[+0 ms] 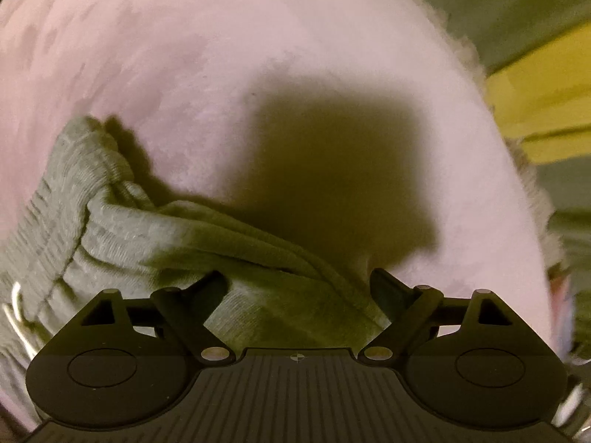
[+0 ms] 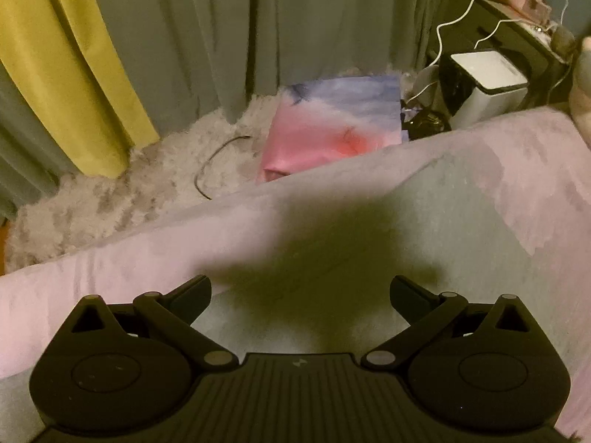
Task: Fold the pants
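The grey pants (image 1: 110, 221) lie bunched on a pink blanket (image 1: 184, 55), their ribbed waistband at the left of the left wrist view. My left gripper (image 1: 299, 284) points down over the folds, open, with grey cloth below the gap and neither finger pressing on it. In the right wrist view a flat stretch of the pants (image 2: 443, 214) spreads across the blanket (image 2: 110, 269). My right gripper (image 2: 301, 289) hangs above that stretch, open wide, with nothing between its fingers. Each gripper casts a dark shadow on the fabric.
Beyond the blanket's far edge lies a shaggy pale rug (image 2: 110, 192) with a dark cable (image 2: 214, 162) and a pink-and-blue cloth item (image 2: 332, 125). Grey and yellow curtains (image 2: 66, 66) hang behind. A black cabinet (image 2: 498, 26) and a white box (image 2: 487, 74) stand at the right.
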Tool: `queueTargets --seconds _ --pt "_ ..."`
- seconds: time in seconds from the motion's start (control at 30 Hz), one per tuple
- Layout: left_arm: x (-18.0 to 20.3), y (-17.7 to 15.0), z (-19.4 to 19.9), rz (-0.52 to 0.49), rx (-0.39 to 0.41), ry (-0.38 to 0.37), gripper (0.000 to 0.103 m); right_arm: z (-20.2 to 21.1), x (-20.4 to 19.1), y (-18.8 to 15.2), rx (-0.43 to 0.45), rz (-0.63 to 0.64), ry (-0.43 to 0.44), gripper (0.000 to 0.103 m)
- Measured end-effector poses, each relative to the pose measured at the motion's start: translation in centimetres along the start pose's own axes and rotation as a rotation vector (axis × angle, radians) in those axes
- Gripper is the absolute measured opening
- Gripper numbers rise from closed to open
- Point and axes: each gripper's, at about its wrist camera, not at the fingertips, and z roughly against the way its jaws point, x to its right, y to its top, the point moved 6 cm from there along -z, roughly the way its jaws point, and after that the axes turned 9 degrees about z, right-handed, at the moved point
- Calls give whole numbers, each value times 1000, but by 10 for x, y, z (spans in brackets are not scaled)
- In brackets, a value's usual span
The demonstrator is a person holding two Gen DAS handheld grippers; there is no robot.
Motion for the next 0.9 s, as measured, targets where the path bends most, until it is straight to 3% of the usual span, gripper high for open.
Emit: queueTargets --seconds 0.13,0.23,0.37,0.5,0.6,0.67,0.7,0.73,0.8,0.9 --pt "16 -1 -2 -64 2 72 84 -21 13 14 -44 -44 -33 102" --pt "17 5 0 -55 -17 59 81 -35 25 21 -83 -61 -76 102" --pt "-4 18 3 19 -64 -3 74 -59 43 12 -187 -132 -82 94" --pt "-12 23 5 59 -75 -30 66 -62 55 7 -174 -212 -31 91" --pt "-12 13 12 6 -31 -32 54 -58 53 6 -165 -182 -44 74" --pt "-11 8 15 -31 -13 -46 46 -53 53 5 -166 -183 -34 39" --pt "-12 8 16 -30 -10 -48 36 -50 55 3 -173 -188 -27 29" --pt "-15 8 17 -23 -6 -59 33 -48 57 2 -181 -191 -16 21" --pt "-21 9 21 -28 4 -91 21 -46 59 -2 -186 -190 7 15" --pt "-37 1 37 -31 20 -152 15 -37 65 -7 -165 -208 37 10"
